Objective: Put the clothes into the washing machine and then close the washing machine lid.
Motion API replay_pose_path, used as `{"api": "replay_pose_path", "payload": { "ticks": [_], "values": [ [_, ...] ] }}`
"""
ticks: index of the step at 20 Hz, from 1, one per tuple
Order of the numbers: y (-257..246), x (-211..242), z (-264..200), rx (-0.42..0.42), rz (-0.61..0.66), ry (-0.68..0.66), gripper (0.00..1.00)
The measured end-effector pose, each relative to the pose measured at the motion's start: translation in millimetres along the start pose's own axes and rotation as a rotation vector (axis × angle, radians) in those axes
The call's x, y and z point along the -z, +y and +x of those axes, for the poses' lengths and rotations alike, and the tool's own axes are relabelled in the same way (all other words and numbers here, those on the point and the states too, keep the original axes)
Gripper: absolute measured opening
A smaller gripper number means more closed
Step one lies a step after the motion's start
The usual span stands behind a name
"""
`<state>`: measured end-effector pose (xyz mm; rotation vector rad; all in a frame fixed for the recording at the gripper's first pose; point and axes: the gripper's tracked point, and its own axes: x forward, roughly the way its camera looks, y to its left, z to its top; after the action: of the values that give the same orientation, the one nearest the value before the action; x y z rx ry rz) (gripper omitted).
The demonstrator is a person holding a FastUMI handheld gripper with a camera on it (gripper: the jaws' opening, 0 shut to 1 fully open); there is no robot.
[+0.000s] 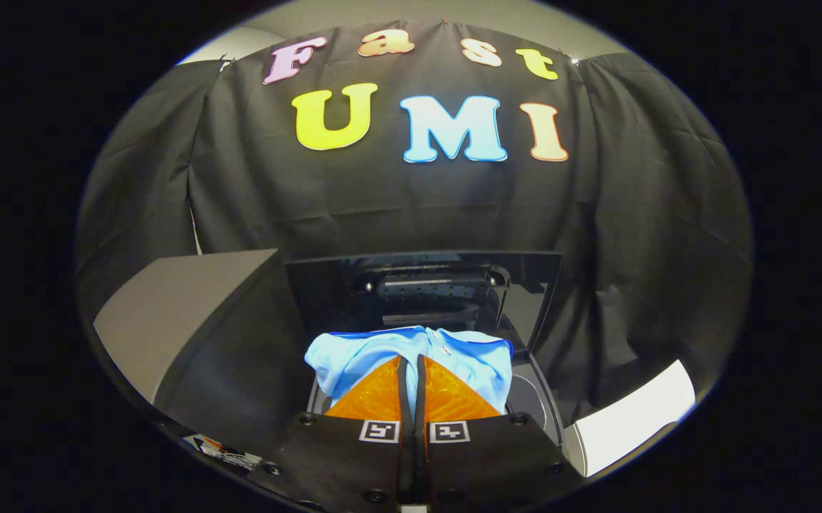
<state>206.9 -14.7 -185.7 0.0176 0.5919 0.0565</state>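
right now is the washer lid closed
No, the lid stands raised behind the opening, and the gripper holds the blue garment pinched between its fingers above the washer.

tongs (411,367): tips buried in light blue garment (411,349), contact point hidden | garment: lower part hidden behind orange fingers (375,395) | washing machine (536,399): drum opening mostly covered by garment and tongs | raised lid (422,292): dark, detail unclear
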Motion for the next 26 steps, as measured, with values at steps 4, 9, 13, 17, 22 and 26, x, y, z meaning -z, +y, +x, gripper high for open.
{"api": "replay_pose_path", "payload": {
  "ticks": [4, 9, 13, 17, 22, 26],
  "values": [
    [-2.9, 30.5, 16.8, 0.009, 0.016, 0.072, 0.02],
    [-3.7, 58.2, 32.1, 0.022, 0.043, 0.147, 0.05],
    [6.0, 73.1, 29.5, -0.006, 0.076, 0.179, 0.49],
    [0.4, 71.8, 24.2, 0.027, 0.039, 0.155, 0.98],
    [8.5, 32.5, 9.0, -0.001, 0.034, 0.022, 0.98],
    [9.9, -22.1, 1.5, -0.011, 0.04, -0.149, 0.98]
  ]
}}
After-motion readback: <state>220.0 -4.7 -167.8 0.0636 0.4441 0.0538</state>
